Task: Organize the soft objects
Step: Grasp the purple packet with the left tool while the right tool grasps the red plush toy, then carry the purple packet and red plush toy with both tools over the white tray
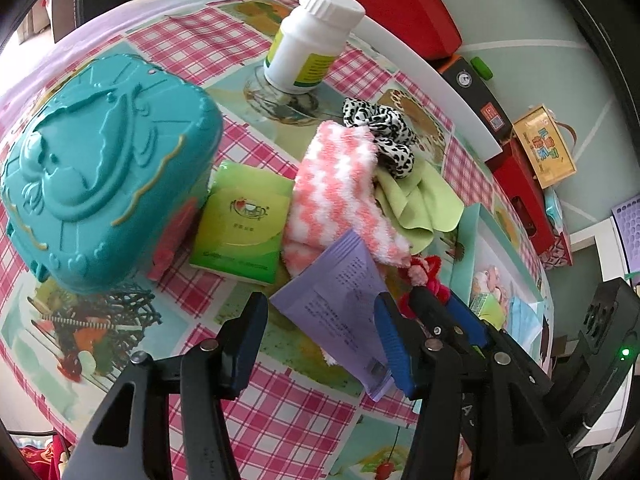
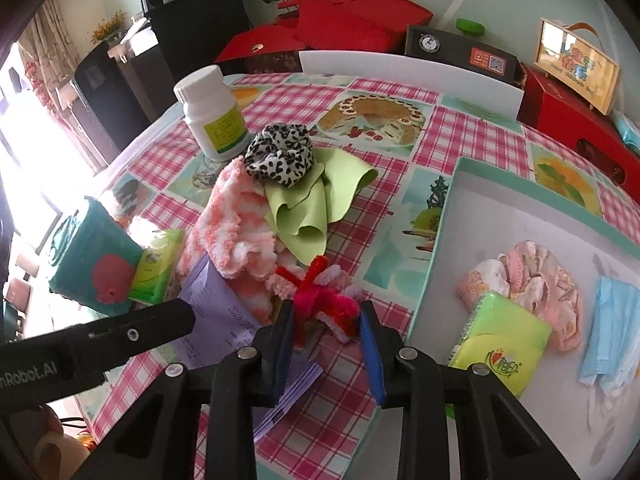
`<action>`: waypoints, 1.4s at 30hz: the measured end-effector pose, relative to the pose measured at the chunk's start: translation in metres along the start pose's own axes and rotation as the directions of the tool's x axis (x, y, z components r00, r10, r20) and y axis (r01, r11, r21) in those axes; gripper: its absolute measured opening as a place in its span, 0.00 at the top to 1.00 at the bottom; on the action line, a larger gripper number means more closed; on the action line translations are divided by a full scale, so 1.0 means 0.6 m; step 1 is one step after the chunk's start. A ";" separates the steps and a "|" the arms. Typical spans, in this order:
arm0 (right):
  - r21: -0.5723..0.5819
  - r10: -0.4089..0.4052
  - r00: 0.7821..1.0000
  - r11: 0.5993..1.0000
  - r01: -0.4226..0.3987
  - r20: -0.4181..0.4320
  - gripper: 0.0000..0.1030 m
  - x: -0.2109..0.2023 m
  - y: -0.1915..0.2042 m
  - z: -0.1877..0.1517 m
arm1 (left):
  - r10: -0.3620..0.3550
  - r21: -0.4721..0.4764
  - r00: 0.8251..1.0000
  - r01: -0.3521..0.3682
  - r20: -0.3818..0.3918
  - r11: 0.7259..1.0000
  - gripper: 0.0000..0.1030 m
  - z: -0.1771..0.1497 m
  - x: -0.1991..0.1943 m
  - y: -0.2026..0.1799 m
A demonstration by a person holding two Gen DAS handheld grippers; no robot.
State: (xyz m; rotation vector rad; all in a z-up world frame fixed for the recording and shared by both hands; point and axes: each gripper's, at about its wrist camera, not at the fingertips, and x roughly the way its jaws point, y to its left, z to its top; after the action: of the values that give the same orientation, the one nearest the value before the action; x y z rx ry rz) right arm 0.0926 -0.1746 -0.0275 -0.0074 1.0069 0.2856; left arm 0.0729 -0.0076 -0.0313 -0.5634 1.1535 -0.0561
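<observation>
The red pipe-cleaner figure (image 2: 320, 300) lies between the right gripper (image 2: 326, 334) jaws, not clearly clamped. Left gripper (image 1: 320, 344) stands apart over the purple sachet (image 1: 340, 292), its long axis toward the pink striped towel (image 1: 340, 184).

**Soft things heaped on the table, some already boxed**

A pink-and-white fuzzy sock (image 2: 228, 216) lies crumpled mid-table. At its 1 o'clock sits a leopard-print scrunchie (image 2: 280, 152) on a folded green cloth (image 2: 316, 204). At the sock's 5 o'clock lies a red-and-pink yarn toy (image 2: 320, 296). The box (image 2: 444, 216) at 3 o'clock holds a tissue pack (image 2: 504, 348), pink fabric (image 2: 540, 280) and a blue mask (image 2: 612, 328).
</observation>
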 end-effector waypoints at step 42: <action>0.114 -0.021 0.996 0.993 0.011 0.086 0.68 -0.069 -0.057 -0.002 | -0.144 0.058 0.988 0.141 0.048 0.988 0.89 0.005 0.001 -0.030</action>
State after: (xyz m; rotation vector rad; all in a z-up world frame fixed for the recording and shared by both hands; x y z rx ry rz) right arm 0.0790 -0.2172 0.0019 0.0992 0.9344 0.2122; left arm 0.0801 -0.0220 -0.0233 -0.5953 1.0569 -0.1939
